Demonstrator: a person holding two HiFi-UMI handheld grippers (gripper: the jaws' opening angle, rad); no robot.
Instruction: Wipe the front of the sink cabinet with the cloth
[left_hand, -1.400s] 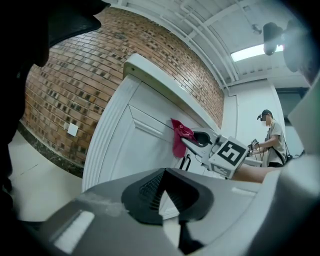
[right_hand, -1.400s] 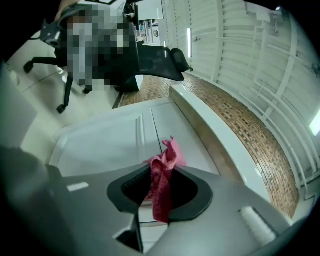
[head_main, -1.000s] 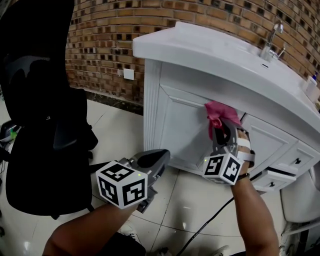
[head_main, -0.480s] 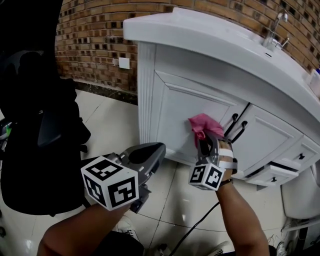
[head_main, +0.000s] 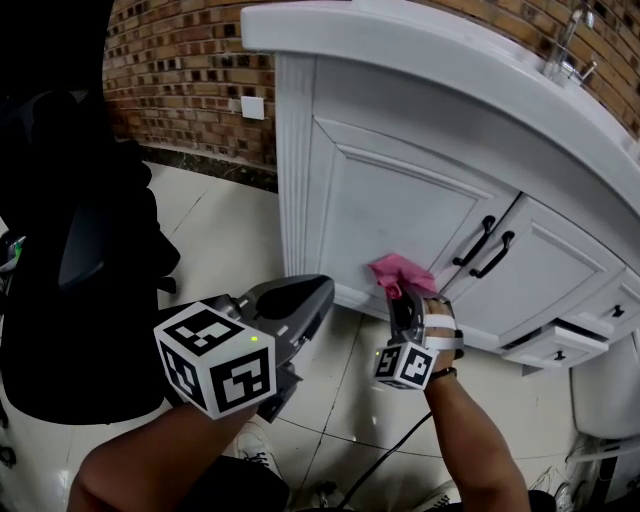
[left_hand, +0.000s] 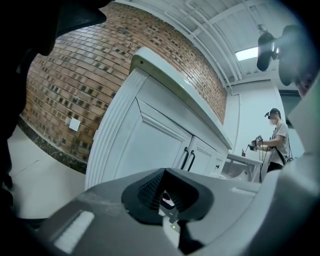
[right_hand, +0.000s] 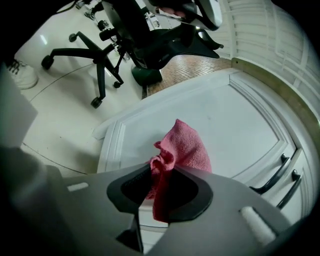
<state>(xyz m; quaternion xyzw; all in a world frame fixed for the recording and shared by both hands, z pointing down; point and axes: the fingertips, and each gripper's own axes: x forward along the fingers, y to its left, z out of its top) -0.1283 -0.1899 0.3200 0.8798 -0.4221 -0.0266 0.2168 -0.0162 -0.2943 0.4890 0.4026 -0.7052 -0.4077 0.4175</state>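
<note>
The white sink cabinet (head_main: 400, 200) fills the head view's upper right. A pink cloth (head_main: 400, 274) is pressed against the lower edge of its left door, with my right gripper (head_main: 404, 298) shut on it from below. In the right gripper view the cloth (right_hand: 184, 148) bunches between the jaws and spreads over the door panel (right_hand: 230, 115). My left gripper (head_main: 312, 298) hovers low, left of the cloth, off the cabinet, and its jaws look shut with nothing held. In the left gripper view that gripper (left_hand: 165, 197) points at the cabinet front (left_hand: 145, 150).
A black office chair (head_main: 70, 250) stands at the left on the tiled floor. Two black door handles (head_main: 486, 246) sit right of the cloth. A drawer (head_main: 556, 345) at lower right is slightly pulled out. A person (left_hand: 275, 140) stands far off in the left gripper view.
My right gripper has dragged the cloth down the left door, from near its top to its lower edge. The left gripper has stayed about where it was.
</note>
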